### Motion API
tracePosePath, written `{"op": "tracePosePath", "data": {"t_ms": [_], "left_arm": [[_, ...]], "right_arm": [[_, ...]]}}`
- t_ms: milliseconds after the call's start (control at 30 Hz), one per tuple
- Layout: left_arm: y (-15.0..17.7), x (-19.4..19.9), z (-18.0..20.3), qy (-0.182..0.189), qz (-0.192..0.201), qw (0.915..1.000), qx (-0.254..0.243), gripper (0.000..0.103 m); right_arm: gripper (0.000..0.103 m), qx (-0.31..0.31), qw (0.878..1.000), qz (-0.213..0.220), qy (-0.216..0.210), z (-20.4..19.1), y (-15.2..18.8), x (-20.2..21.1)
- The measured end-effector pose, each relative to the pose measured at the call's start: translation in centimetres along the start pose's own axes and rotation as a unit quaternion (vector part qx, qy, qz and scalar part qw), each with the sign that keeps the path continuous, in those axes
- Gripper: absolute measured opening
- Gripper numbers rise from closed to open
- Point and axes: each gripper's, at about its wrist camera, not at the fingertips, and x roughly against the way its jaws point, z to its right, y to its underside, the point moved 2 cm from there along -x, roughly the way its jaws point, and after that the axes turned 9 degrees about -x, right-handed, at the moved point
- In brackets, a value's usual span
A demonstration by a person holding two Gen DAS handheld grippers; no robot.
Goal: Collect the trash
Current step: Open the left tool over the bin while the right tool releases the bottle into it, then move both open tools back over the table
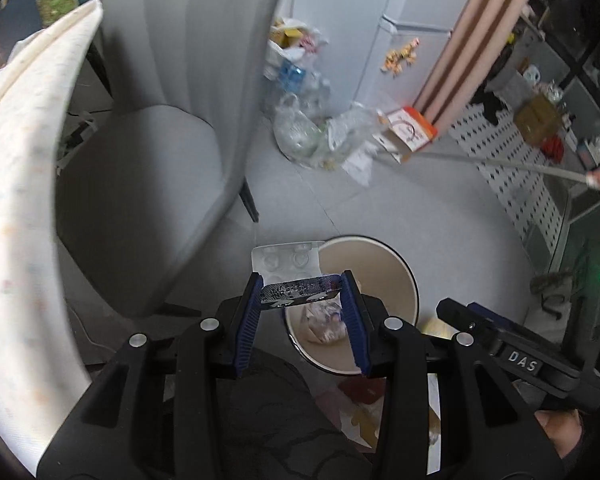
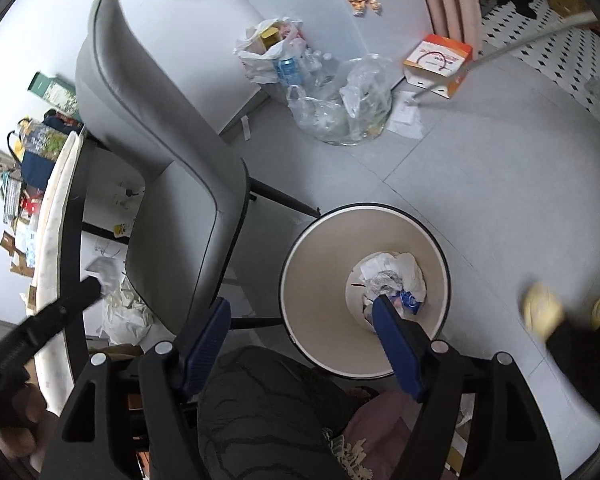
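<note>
Grey chair point(image 2: 156, 152) stands on the floor, touching the left side of the round bin point(image 2: 436, 240) (cream inside, dark rim), which has crumpled paper and wrappers point(image 2: 396, 276) at the bottom. Left hand-held gripper point(image 1: 300, 292) is clamped on a blister pack point(image 1: 288, 264), held above the bin's rim. Right hand-held gripper point(image 2: 300, 312) hangs wide open over the bin, holding nothing.
</note>
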Motion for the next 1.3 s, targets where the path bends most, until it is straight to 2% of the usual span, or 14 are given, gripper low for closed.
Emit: {"op": "tracePosePath", "data": {"t_ms": [200,267,300,333,400,533,633,900,1300], "left_arm": [[0.3,-2.9,3.4,0.036,-0.043,0.9982,-0.021,0.040],[0.5,-3.6,4.3,0.054,-0.055,0.9967,-0.027,0.051],[0.4,-3.7,4.5,0.056,-0.054,0.9966,-0.026,0.069],[0.4,-3.5,4.5,0.052,-0.048,0.9972,-0.024,0.082],[0.3,-2.9,3.9,0.035,-0.036,0.9986,-0.016,0.087],[-0.3,-1.4,1.6,0.013,-0.025,0.9996,0.007,0.090],[-0.9,0.6,-0.9,-0.007,-0.007,0.9995,0.029,0.094],[-0.8,6.7,-7.9,-0.039,0.043,0.9948,0.085,0.097],[2.2,14.8,-18.3,-0.095,0.104,0.9761,0.165,0.097]], "right_arm": [[0.076,-0.031,0.999,0.010,0.002,3.1,-0.7,1.3],[0.076,-0.037,0.999,0.011,0.004,3.6,-0.9,1.3],[0.076,-0.041,0.999,0.010,0.004,3.9,-0.9,1.3],[0.076,-0.042,0.999,0.008,0.002,4.0,-0.8,1.3],[0.076,-0.041,0.999,0.004,-0.001,3.9,-0.6,1.1],[0.076,-0.035,0.999,-0.006,-0.009,3.0,-0.2,0.5],[0.083,-0.025,0.999,-0.010,-0.018,1.6,0.1,0.3],[0.092,0.029,0.998,-0.011,-0.061,-5.9,0.4,1.2],[0.095,0.139,0.983,-0.023,-0.120,-20.8,3.6,2.5]]}}
